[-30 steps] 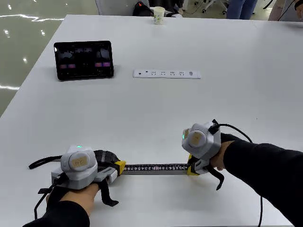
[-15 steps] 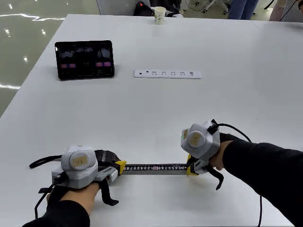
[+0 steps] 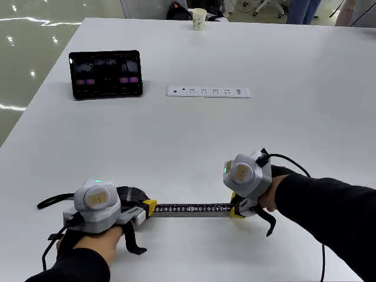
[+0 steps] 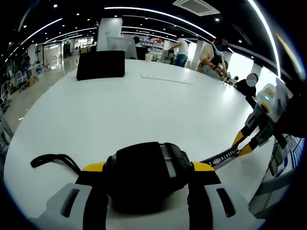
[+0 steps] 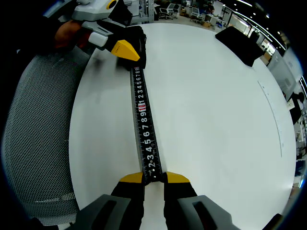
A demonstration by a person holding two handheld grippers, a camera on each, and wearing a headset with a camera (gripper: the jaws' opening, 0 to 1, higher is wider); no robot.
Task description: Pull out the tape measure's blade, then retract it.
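**White bench, 4 things on it**

The white bench carries a dark tablet propped upright toward the far left, its screen lit. A white power strip lies flat to the right of it, near the middle. 1 paper cup stands upright at the far edge. Close to the near edge rests the black tape measure case. Its blade lies drawn out flat to the right along the surface, and its black wrist strap trails off to the left.

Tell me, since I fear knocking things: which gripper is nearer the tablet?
Left. The left gripper, shut on the tape measure case, is near-side of the tablet, roughly in line with it; the right gripper, pinching the blade at its end, is farther right.
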